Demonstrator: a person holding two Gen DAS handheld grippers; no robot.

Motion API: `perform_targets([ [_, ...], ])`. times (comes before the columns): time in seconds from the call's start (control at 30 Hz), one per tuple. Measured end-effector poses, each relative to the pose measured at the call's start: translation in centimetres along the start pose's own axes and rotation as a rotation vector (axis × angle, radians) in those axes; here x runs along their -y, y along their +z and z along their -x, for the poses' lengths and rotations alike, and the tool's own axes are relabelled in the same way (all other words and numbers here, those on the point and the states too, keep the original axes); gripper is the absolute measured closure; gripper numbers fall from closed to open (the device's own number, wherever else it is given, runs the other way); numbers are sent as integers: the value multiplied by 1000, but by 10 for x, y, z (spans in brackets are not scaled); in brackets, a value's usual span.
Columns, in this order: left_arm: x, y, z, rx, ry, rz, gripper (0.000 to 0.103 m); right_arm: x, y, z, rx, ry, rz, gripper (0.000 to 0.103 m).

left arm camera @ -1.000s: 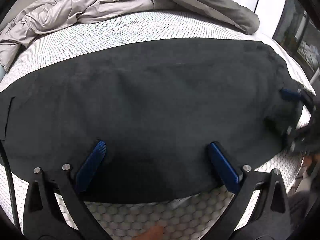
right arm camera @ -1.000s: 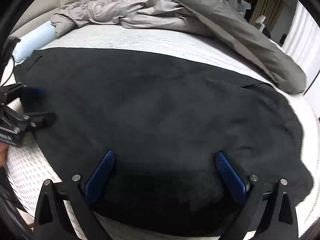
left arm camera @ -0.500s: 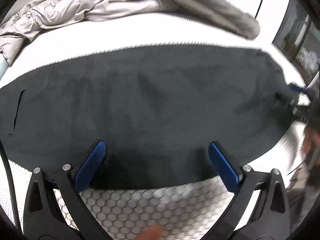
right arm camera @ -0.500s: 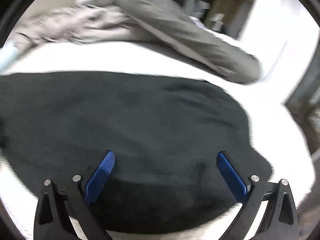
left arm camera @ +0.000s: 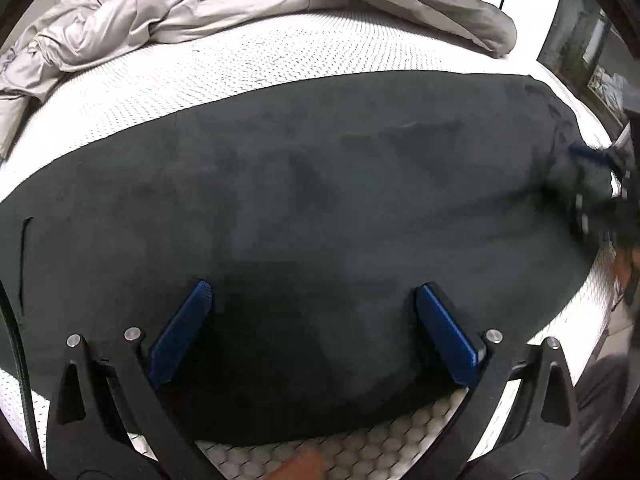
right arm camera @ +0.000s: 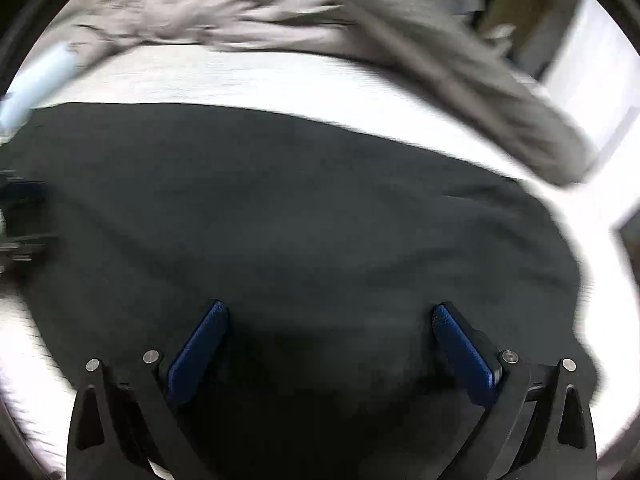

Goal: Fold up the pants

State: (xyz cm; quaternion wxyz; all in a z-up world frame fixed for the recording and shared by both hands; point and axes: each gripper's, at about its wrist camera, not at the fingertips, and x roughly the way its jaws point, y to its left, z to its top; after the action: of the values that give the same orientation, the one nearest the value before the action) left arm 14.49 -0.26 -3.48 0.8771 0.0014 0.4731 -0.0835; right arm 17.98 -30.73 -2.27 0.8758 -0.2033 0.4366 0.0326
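While the pants [left arm camera: 320, 208] lie flat across the bed [left arm camera: 224, 64], both grippers, left [left arm camera: 312, 312] and right [right arm camera: 328, 332], hover over their near edge, fingers wide apart, holding nothing. I'd pinch that edge at matching points for a square fold. No writing visible.

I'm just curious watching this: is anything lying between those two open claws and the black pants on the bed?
No, nothing visible. Both the left gripper and right gripper hang with jaws open directly over the black pants; the grey bedding lies beyond.

Black pants [left arm camera: 320, 200] lie on a white honeycomb-patterned mattress [left arm camera: 248, 60].
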Motion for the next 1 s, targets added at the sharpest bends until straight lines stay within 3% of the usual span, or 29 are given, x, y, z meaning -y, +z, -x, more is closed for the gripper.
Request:
perform_targets([
  [0.07, -4, -4, 2, 8, 7, 8, 1, 32, -9, -6, -28, -159, -22, 0],
  [0.1, -7, -4, 2, 9, 4, 19, 1, 51, -18, -11, -48, -175, -52, 0],
  [0.2, -9, -1, -3, 3, 27, 29, 1, 91, -31, -17, -56, -16, -215, 1],
  [0.23, -11, 0, -3, 4, 34, 34, 1, 95, -29, -16, -54, -3, -238, 0],
  [0.3, -8, 3, -2, 5, 49, 48, 1, 94, -28, -5, -34, -31, -235, 0],
  [0.4, 9, 6, 6, 7, 10, 36, 1, 76, -28, 25, 34, -30, -173, 0],
  [0.53, 42, 14, 8, 30, -40, -37, 1, 46, -8, 47, 99, 69, -123, 0],
  [0.67, 67, 22, -9, 4, -79, -54, 1, 12, -4, 31, 46, 218, -112, 0],
  [0.83, 72, 16, -19, -31, -64, -89, 1, -19, -13, 3, -6, 181, 29, 0],
  [0.9, 64, 9, -15, -35, -59, -87, 1, -9, -18, 4, 4, 173, 39, 0],
  [1.0, 40, 1, -10, -35, -38, -55, 1, 33, -36, 8, -5, 55, -1, 0],
])
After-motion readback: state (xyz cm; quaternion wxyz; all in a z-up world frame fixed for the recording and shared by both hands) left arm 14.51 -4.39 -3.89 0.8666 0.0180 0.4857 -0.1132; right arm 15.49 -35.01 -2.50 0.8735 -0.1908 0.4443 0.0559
